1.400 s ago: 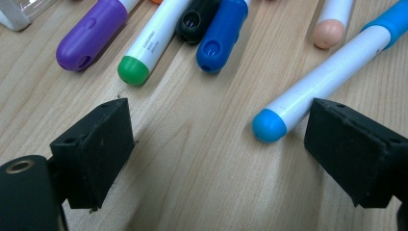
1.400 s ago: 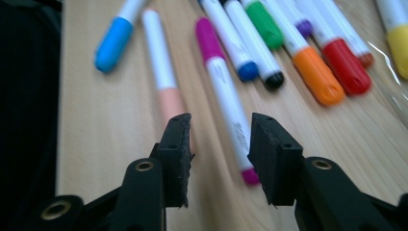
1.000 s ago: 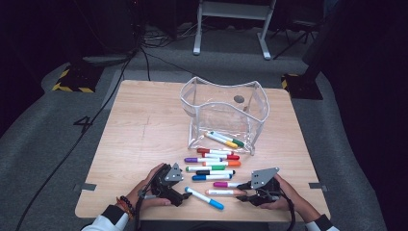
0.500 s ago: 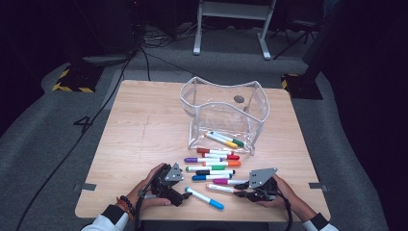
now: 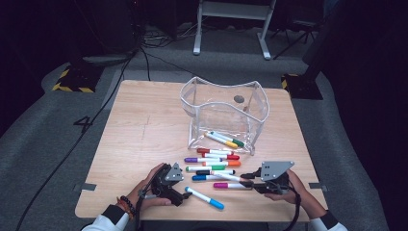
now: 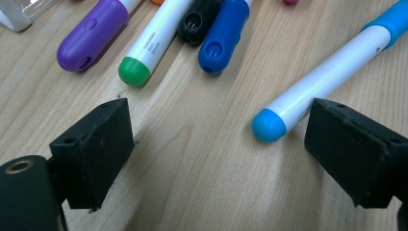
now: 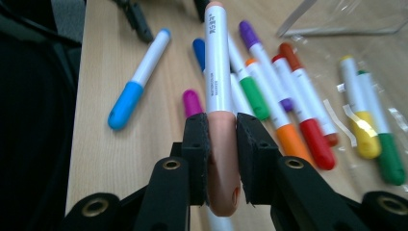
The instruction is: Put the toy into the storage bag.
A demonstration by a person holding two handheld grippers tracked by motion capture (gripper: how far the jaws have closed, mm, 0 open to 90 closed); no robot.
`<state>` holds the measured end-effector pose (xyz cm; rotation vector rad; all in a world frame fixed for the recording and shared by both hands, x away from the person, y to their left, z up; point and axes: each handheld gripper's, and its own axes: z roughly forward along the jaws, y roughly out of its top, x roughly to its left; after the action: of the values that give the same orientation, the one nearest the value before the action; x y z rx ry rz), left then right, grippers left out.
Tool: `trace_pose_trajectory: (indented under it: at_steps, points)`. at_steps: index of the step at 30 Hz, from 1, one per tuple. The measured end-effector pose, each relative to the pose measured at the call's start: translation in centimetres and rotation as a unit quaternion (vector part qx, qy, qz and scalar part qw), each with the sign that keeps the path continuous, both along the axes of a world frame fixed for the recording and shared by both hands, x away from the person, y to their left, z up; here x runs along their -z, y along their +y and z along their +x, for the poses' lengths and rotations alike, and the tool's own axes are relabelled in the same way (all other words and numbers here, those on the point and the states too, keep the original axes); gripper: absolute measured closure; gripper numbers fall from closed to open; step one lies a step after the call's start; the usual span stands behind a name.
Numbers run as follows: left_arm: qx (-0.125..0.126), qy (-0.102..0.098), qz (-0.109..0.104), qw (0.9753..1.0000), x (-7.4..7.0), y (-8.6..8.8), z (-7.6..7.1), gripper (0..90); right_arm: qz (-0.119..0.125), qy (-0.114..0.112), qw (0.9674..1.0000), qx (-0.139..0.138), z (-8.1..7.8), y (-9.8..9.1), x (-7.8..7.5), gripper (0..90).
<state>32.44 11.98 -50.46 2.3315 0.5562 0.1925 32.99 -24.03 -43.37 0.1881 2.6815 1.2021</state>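
Item: peach-capped marker (image 7: pixel 220 120), white barrel, clamped by its cap end between the pads of the right gripper (image 7: pixel 222 159). The jaws have just been closing and now press on the cap from both sides. In the high view the marker (image 5: pixel 232 176) sits at the near right of the loose pile, its barrel pointing toward the left hand's side.

Adjacent stock, on the wooden table (image 5: pixel 144 120): magenta marker (image 7: pixel 192 102) directly under the held one; green marker (image 7: pixel 250 94), orange marker (image 7: pixel 281 127), red marker (image 7: pixel 310 125), purple marker (image 7: pixel 250 36) and dark blue marker (image 7: pixel 199 48) lying side by side; light blue marker (image 5: pixel 205 198) apart, nearer the left gripper (image 5: pixel 173 185).

Destination, by judgement: clear plastic pouch (image 5: pixel 226 113), standing open behind the pile, with a yellow-capped marker (image 5: pixel 222 139) and a green-capped one already at its mouth.

Left gripper: jaws apart and holding nothing, pads (image 6: pixel 96 144) low over the wood, the light blue marker's end (image 6: pixel 269 126) just inside the right-hand pad.

Handling notes:
- The grip is far off the barrel's middle, so the long end may droop or swing; keep the wrist level.
- Lift straight up until the barrel is free of the magenta marker and its neighbours before travelling.
- Carry it over the pile, then lead the free end into the pouch opening.
- Let go only once the barrel is past the pouch's soft rim, which may fold if nudged.
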Motion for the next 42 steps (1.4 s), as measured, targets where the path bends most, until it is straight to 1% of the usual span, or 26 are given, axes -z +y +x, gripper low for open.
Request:
trace_pose_trajectory:
  at_steps: [2, 3, 4, 7, 10, 13, 14, 17, 18, 21, 23, 24, 26, 28, 30, 31, 32, 33, 34, 38, 40, 42]
  points:
    - [-0.001, -0.001, 0.001, 1.0000, 0.0, 0.0, 0.0, 10.2, 0.010, -0.005, 0.9999, 0.005, 0.3, -0.3, -1.2, 74.8]
    - [-0.003, 0.000, 0.001, 1.0000, 0.0, -0.1, 0.1, 10.2, 0.020, -0.003, 0.9998, 0.006, 0.6, -0.6, -2.1, 74.8]
    - [-0.004, 0.000, 0.001, 1.0000, 0.0, -0.1, 0.1, 10.2, 0.026, -0.006, 0.9996, 0.007, 0.8, -0.7, -2.9, 74.8]
    - [-0.004, 0.000, 0.001, 1.0000, 0.0, -0.1, 0.1, 10.1, 0.022, -0.028, 0.9993, 0.011, 1.2, -0.9, -4.9, 74.8]
    - [-0.005, 0.000, 0.001, 1.0000, 0.0, -0.1, 0.1, 10.1, 0.026, -0.044, 0.9987, 0.007, 1.4, -0.9, -7.1, 74.8]
    - [-0.006, 0.000, 0.001, 1.0000, 0.0, -0.1, 0.1, 10.2, 0.026, -0.067, 0.9974, 0.006, 1.6, -0.7, -9.2, 74.8]
    - [-0.005, 0.000, 0.001, 1.0000, 0.0, -0.1, 0.1, 10.1, 0.029, -0.071, 0.9970, 0.006, 1.7, -0.7, -9.8, 74.8]
    - [-0.006, 0.000, 0.001, 1.0000, 0.0, -0.1, 0.1, 10.1, 0.028, -0.086, 0.9958, 0.010, 2.1, -0.3, -11.2, 74.8]
    - [-0.006, 0.000, 0.001, 1.0000, 0.0, -0.1, 0.1, 10.1, 0.032, -0.088, 0.9956, 0.010, 2.4, -0.3, -11.6, 74.8]
    - [-0.005, 0.000, 0.001, 1.0000, 0.0, -0.1, 0.1, 10.1, 0.044, -0.096, 0.9941, 0.022, 3.6, 0.0, -13.2, 74.8]
    - [-0.006, 0.000, 0.000, 1.0000, 0.0, -0.1, 0.1, 10.1, 0.044, -0.105, 0.9931, 0.028, 4.3, 0.1, -14.1, 74.8]
    - [-0.006, 0.000, 0.000, 1.0000, 0.0, -0.1, 0.1, 10.1, 0.048, -0.104, 0.9929, 0.030, 4.9, 0.2, -14.7, 74.8]
    - [-0.006, 0.000, 0.000, 1.0000, 0.0, -0.1, 0.1, 10.1, 0.045, -0.111, 0.9920, 0.041, 5.9, 0.4, -15.5, 74.8]
    - [-0.006, 0.001, 0.000, 1.0000, 0.0, -0.1, 0.1, 10.1, 0.039, -0.116, 0.9912, 0.052, 7.0, 0.6, -16.1, 74.8]
    - [-0.006, 0.001, 0.000, 1.0000, 0.0, -0.1, 0.1, 10.1, 0.040, -0.107, 0.9915, 0.062, 8.3, 0.6, -16.5, 74.8]
    - [-0.006, 0.000, 0.000, 1.0000, 0.0, -0.1, 0.1, 10.1, 0.038, -0.104, 0.9917, 0.064, 8.8, 0.7, -16.5, 74.8]
    - [-0.006, 0.000, 0.000, 1.0000, 0.0, -0.1, 0.1, 10.1, 0.031, -0.105, 0.9913, 0.073, 9.4, 0.8, -16.5, 74.8]
    - [-0.006, 0.000, 0.000, 1.0000, 0.0, -0.1, 0.1, 10.1, 0.026, -0.103, 0.9911, 0.081, 10.0, 1.0, -16.5, 74.8]
    - [-0.006, 0.000, 0.000, 1.0000, 0.0, -0.1, 0.1, 10.1, 0.023, -0.096, 0.9916, 0.082, 10.7, 1.1, -16.4, 74.8]
    - [-0.006, 0.000, 0.000, 1.0000, 0.0, -0.1, 0.1, 10.1, 0.010, -0.086, 0.9915, 0.097, 13.0, 1.8, -15.8, 74.8]
    - [-0.006, 0.000, 0.000, 1.0000, 0.0, -0.1, 0.1, 10.1, 0.006, -0.074, 0.9917, 0.105, 14.2, 2.0, -15.5, 74.8]
    - [-0.006, 0.000, 0.000, 1.0000, 0.0, -0.1, 0.1, 10.1, -0.002, -0.072, 0.9911, 0.112, 14.9, 2.2, -15.1, 74.8]
